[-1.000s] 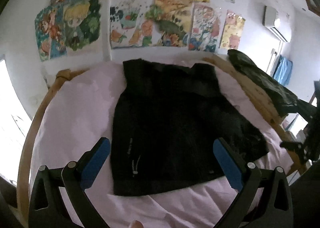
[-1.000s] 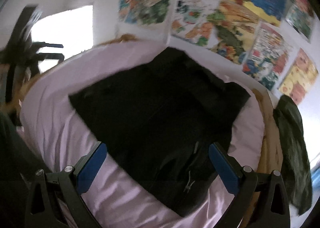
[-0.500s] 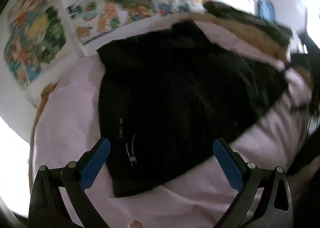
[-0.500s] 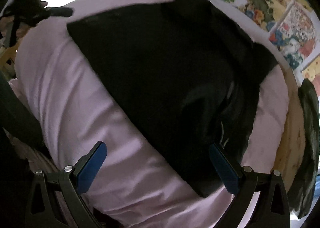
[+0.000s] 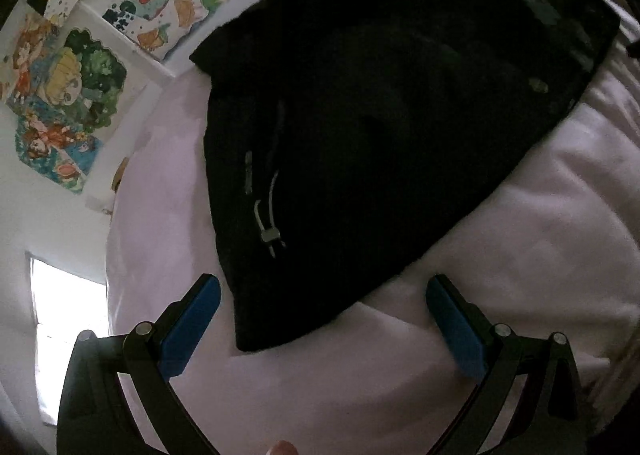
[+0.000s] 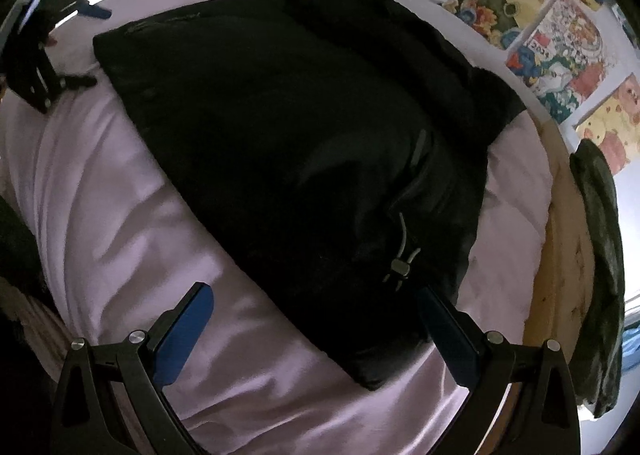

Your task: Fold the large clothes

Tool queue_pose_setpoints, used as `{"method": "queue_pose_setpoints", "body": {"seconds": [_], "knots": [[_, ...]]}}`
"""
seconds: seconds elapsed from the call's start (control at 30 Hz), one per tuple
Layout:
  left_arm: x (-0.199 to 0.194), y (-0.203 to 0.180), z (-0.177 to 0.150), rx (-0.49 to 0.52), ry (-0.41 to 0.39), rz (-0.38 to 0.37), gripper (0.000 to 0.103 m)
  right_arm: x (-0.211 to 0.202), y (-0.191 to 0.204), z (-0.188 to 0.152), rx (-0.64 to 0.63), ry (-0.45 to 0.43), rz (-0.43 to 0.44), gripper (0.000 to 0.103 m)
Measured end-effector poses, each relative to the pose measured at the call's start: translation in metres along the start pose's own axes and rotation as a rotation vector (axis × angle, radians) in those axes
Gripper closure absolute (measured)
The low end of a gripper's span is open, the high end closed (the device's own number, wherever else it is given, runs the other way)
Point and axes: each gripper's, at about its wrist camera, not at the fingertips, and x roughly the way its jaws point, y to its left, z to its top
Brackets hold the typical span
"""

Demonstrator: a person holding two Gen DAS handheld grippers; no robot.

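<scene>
Tongs [image 5: 323, 309] [image 6: 316, 317] wide apart (both empty)

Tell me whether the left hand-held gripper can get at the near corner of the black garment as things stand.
Probably yes. The left hand-held gripper is open, and the garment corner lies flat on the pink sheet just ahead between its fingers, with nothing over it.

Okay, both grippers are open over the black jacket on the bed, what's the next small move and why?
Probably lower the left gripper onto the near hem corner of the black jacket and close. That corner lies flat on the pink bedding between its spread fingers, ungrasped; the right gripper likewise holds nothing.
</scene>
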Motion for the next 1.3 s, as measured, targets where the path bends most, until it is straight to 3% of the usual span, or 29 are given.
{"method": "queue_pose_setpoints", "body": {"seconds": [0.27, 0.37, 0.5, 0.77, 0.83, 1.0, 1.07, 1.13, 1.23, 1.3], "knots": [[0.012, 0.0, -0.003, 0.035, 0.009, 0.141, 0.002, 0.004, -0.004, 0.001, 0.03, 0.02, -0.006, 0.0], [0.013, 0.002, -0.003, 0.023, 0.012, 0.153, 0.002, 0.009, 0.0, -0.001, 0.009, 0.036, -0.03, 0.0], [0.012, 0.007, 0.001, 0.014, 0.005, 0.147, 0.005, 0.023, 0.013, -0.008, -0.111, 0.058, -0.12, 0.0], [0.005, 0.002, 0.004, 0.017, -0.007, 0.121, 0.028, 0.045, 0.042, -0.022, -0.344, 0.074, -0.325, 0.0], [0.004, 0.001, 0.004, 0.017, -0.012, 0.12, 0.043, 0.049, 0.042, -0.023, -0.362, 0.078, -0.373, 0.0], [0.0, -0.002, 0.003, 0.031, -0.03, 0.118, 0.066, 0.058, 0.043, -0.026, -0.42, 0.088, -0.474, 0.002], [-0.002, -0.006, 0.002, 0.06, -0.047, 0.12, 0.077, 0.059, 0.042, -0.027, -0.453, 0.087, -0.49, 0.018], [-0.005, -0.01, 0.002, 0.083, -0.066, 0.127, 0.09, 0.058, 0.039, -0.027, -0.448, 0.096, -0.475, 0.041], [-0.013, -0.01, 0.003, 0.089, -0.1, 0.157, 0.094, 0.053, 0.024, -0.021, -0.369, 0.105, -0.417, 0.066], [-0.024, 0.001, 0.008, 0.033, -0.13, 0.152, 0.096, 0.036, 0.011, -0.011, -0.27, 0.066, -0.37, 0.081]]}}
